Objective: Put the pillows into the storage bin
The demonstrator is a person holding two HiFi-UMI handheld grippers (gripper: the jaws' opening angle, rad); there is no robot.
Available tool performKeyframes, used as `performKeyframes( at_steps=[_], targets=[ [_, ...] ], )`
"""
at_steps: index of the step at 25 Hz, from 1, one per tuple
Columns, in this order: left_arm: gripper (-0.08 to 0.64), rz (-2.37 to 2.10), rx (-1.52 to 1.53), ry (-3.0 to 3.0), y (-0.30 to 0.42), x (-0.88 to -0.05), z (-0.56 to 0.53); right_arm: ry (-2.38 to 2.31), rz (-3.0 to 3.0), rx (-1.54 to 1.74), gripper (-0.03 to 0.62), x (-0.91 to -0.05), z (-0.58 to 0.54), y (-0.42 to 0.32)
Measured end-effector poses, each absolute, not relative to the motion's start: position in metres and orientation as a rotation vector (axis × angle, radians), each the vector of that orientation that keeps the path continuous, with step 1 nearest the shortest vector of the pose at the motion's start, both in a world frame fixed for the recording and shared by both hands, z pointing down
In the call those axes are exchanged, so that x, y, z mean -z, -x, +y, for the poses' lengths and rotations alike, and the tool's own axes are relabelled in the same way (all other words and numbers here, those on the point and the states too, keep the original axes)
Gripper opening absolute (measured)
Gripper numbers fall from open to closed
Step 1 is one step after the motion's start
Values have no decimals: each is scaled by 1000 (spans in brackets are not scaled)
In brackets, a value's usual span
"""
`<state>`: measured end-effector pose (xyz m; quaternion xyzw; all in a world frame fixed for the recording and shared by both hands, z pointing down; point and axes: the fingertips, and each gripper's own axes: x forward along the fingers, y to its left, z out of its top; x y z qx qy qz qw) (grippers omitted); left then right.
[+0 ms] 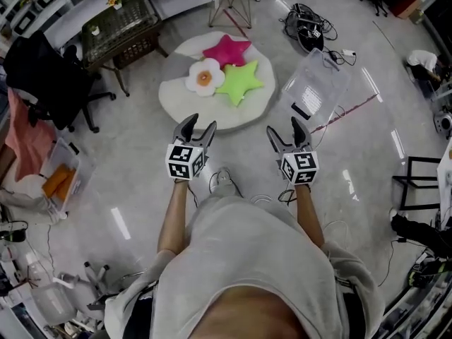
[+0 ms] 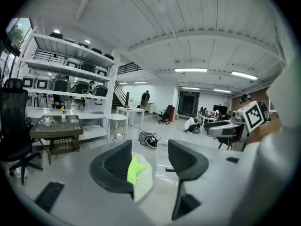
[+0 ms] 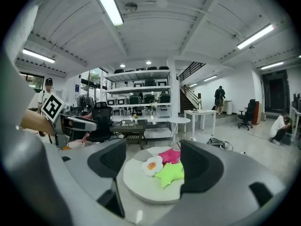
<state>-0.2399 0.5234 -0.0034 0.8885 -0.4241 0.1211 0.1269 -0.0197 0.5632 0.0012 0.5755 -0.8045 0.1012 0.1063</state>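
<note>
Three pillows lie touching on a round white rug (image 1: 185, 103) at twelve o'clock from the person: a pink star pillow (image 1: 227, 50), a white flower pillow (image 1: 205, 77) and a green star pillow (image 1: 240, 82). The clear storage bin (image 1: 316, 83) sits at three o'clock from the rug. The left gripper (image 1: 200, 123) and right gripper (image 1: 284, 127) have their jaws apart and hold nothing.

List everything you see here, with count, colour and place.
Pink star pillow: one, pink, far side of the mat.
Green star pillow: one, lime green, on the mat beside the pink one.
Flower pillow: one, white with orange centre, on the mat, left of the stars.
Round mat: one, off-white, floor ahead.
Storage bin: one, clear, floor right of the mat.
Low table: one, dark, far left.
Office chair: one, black, left.
Left gripper: one, grey, jaws apart, empty.
Right gripper: one, grey, jaws apart, empty.
</note>
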Motion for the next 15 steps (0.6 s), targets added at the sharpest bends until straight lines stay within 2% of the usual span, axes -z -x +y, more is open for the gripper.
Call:
performKeyframes(
  at_steps=[8,15],
  targets=[
    [239,-1174,-341,-2596,249,2,408,-1702,-2327,-326,345,-2,464,38],
    [239,-1141,-364,-2579,244,-13,363,-1707,-2285,-372,342,-21,422,29]
  ],
)
